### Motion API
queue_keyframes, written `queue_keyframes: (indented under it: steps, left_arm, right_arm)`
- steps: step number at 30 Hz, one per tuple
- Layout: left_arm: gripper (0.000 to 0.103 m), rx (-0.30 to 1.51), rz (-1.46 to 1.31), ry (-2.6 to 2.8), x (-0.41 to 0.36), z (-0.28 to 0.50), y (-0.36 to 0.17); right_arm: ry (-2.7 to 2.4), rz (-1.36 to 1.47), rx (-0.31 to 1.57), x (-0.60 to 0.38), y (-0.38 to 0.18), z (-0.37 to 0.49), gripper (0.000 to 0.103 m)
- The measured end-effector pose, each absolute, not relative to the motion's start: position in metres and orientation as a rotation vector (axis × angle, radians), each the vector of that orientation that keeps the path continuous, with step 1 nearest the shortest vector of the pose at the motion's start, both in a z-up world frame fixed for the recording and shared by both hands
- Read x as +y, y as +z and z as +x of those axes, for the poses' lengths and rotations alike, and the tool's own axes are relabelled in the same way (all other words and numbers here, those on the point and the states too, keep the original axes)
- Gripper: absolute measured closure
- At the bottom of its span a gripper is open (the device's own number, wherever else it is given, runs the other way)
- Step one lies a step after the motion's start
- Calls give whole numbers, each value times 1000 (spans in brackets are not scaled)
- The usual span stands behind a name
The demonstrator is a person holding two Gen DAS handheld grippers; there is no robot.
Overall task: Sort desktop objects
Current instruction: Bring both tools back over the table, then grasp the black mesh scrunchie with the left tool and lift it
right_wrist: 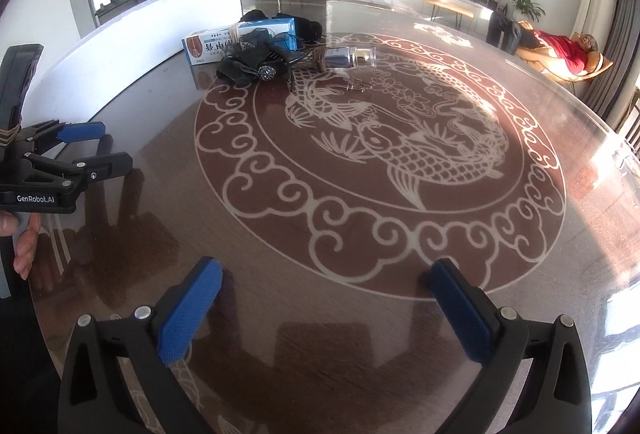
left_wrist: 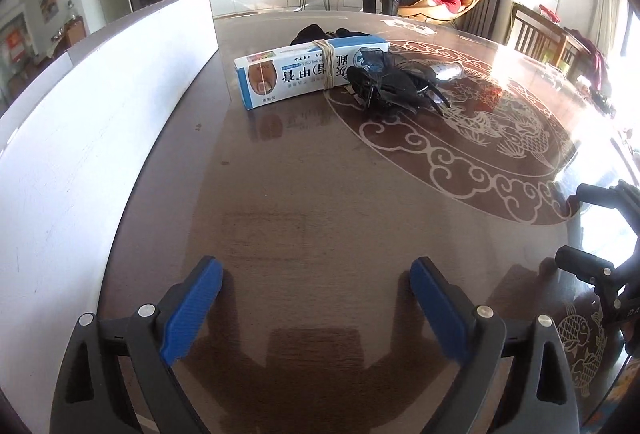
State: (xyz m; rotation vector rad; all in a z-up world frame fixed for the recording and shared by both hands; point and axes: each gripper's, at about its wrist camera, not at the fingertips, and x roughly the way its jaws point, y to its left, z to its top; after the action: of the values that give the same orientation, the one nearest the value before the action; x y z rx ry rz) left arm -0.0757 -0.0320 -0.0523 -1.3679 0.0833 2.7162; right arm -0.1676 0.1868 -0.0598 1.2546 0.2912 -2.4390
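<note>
While both grippers hover low over the table, the objects to sort lie clustered at its far side.
Table: dark, glossy wood with a pale fish-and-cloud medallion under a clear cover.
Left gripper: blue-padded fingers spread wide, nothing between them, only bare tabletop beneath; a hand holds its handle at the left edge of the right wrist view.
Right gripper: fingers likewise spread wide and empty, over the near rim of the medallion.
Carton: long white-and-blue box, lying flat, bound with string round its middle.
Black hair bow: just in front of the carton, touching it.
Small glass bottle: on its side, just beside the bow.
White board: standing upright along the table's left edge.
Background: a person reclines in a lounge chair.
</note>
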Motion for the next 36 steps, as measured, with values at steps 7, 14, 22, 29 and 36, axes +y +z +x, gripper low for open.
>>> queue_keyframes:
  steps: [7, 14, 22, 29, 36]
  left_arm:
    - [0, 69, -1394, 2725, -33, -79, -56]
    - [0, 70, -1393, 2724, -33, -80, -56]
    - [0, 71, -1393, 2724, -33, -80, -56]
    - [0, 70, -1393, 2724, -33, -80, -56]
    - [0, 70, -1392, 2724, -32, -80, -56]
  right_arm:
    - [-2438, 1255, 291, 187, -60, -168, 0]
    - [-2438, 1254, 291, 187, -60, -168, 0]
    - [-2438, 1254, 291, 187, -60, -168, 0]
    - [-2524, 1213, 230, 186, -47, -231, 0]
    - [-2678, 1203, 150, 163, -37, -336, 0]
